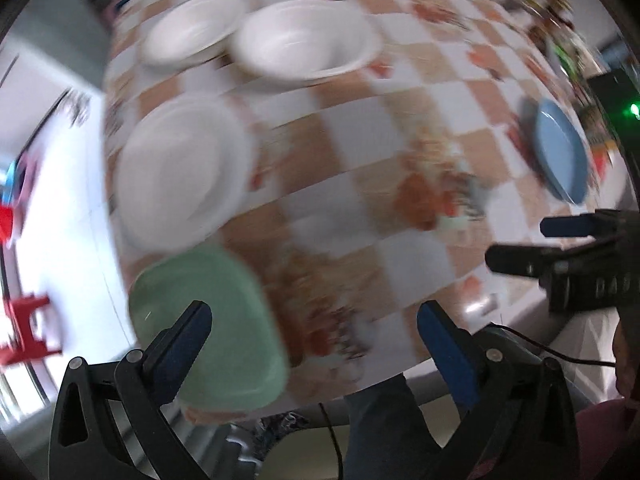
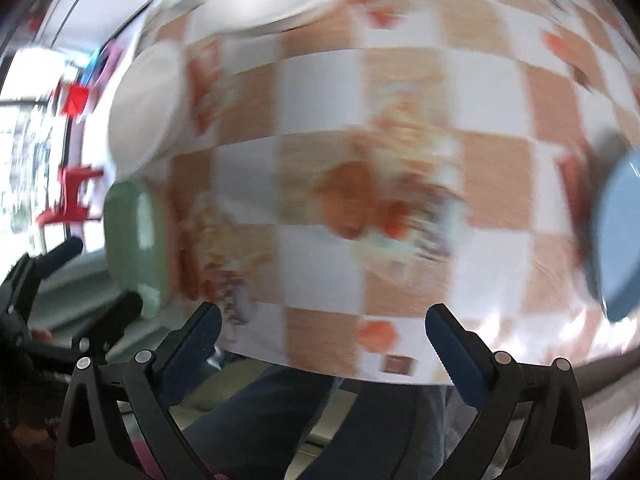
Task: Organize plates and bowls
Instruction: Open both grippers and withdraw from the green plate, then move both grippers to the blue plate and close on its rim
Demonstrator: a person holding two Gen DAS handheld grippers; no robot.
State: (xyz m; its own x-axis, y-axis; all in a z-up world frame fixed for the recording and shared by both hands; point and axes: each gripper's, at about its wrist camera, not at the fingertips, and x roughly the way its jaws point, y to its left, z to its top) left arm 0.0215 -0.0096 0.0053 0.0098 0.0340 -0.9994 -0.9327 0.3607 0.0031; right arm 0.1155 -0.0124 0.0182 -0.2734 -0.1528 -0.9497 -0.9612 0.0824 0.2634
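Both sets of jaws stand wide apart and hold nothing: your left gripper [image 1: 314,322] hangs over the near table edge, your right gripper [image 2: 324,326] likewise, a little to its right. Both views are smeared by motion, so fine detail is lost.

Nearest your left gripper lies the pale green squarish plastic plate [image 1: 208,320], at the near left corner, its left finger [image 1: 180,344] over the plate's edge; contact cannot be told. Just beyond it sits a white round plate [image 1: 180,176], close to or overlapping the green one. Farther back stand a white deep bowl [image 1: 304,40] and a second white shallow bowl [image 1: 192,28], rims almost touching. A blue round plate [image 1: 560,152] lies well apart at the right edge.

Whites look already grouped on the left; the blue plate seems the stray, and your right gripper is nearer to it.

Everything rests on an orange-and-white checked tablecloth [image 1: 360,128]. Red stools [image 1: 28,336] stand on the floor at left, and blurred clutter [image 1: 560,20] sits at the far right corner. Nothing blocks either plate.
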